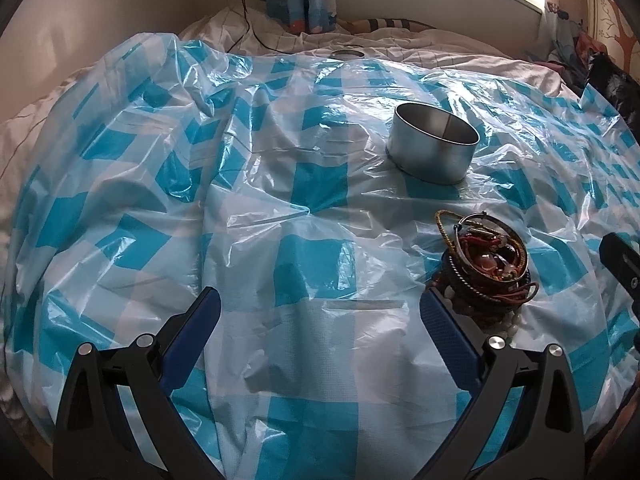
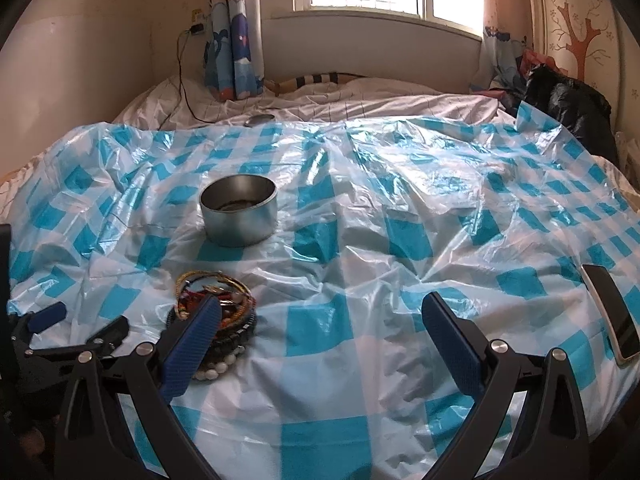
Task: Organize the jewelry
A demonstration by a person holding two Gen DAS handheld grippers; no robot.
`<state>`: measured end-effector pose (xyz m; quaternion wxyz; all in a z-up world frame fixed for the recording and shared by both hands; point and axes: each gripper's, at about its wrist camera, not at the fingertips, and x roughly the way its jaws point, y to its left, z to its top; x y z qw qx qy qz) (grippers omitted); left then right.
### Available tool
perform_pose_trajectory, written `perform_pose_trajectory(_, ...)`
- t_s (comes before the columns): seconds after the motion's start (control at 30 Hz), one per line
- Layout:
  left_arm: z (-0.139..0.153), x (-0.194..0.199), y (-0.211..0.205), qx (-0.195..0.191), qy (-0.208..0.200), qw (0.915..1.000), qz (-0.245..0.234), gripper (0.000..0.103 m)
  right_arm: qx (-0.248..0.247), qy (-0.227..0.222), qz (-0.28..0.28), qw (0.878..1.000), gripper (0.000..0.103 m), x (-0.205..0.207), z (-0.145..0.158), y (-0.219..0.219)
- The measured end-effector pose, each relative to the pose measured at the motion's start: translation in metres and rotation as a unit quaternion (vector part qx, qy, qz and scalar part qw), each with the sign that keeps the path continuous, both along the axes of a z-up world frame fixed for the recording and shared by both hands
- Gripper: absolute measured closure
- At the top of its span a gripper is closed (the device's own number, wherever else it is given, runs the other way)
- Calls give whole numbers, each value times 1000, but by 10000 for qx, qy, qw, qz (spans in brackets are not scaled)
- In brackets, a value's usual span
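Both tongs are released, their blue-padded fingers spread wide over the crinkled blue-and-white checked plastic sheet [image 1: 320, 264] that covers the bed. The left tongs [image 1: 320, 312] hover with nothing between the fingers; the tangled pile of beaded, corded and metal bracelets [image 1: 486, 264] lies just beside the right finger's tip. The right tongs [image 2: 320, 316] also grip nothing, and the same pile sits partly hidden behind their left finger. The round silver metal tin [image 2: 238, 210] stands upright on the sheet beyond the pile. A white-edged smartphone [image 2: 612, 312] lies off to the right of the right tongs.
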<state>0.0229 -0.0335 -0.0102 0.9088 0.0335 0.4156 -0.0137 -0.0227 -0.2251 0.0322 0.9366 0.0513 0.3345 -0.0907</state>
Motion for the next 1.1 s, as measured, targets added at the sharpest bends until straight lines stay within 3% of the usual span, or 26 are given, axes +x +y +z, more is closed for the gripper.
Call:
perform_pose_trajectory(0.13,2,1,0,-134,-20,9998,-150,7,324,-417,132,9985,7,-9,4,-13)
perform_pose_trajectory(0.23,3,3,-5,-45,-95,9995,-283,7,290,-85,203,9993,7,-2,-6,-16)
perform_pose_trajectory(0.33,7,7,-10,59,-232,9989,-411,7,169,-30,259,9995,7,1,-8,-15)
perform_pose_trajectory(0.5,12,24,-9,-250,-185,9976,-626,7,217,132,795,9965,7,16,-5,-9)
perform_pose_trajectory(0.7,12,40,-5,-628,12,9927,-1032,7,73,666,2119,9750,7,63,-8,7)
perform_pose_trajectory(0.87,8,42,-1,-661,82,9919,-1080,7,759,899,2385,9640,8,87,-27,0)
perform_pose_trajectory(1.0,6,48,-4,-452,55,9942,-974,7,523,1008,2625,9582,18,95,-33,14)
perform_pose_trajectory(1.1,5,51,-4,-436,89,9946,-938,7,634,1169,2645,9552,29,105,-42,12)
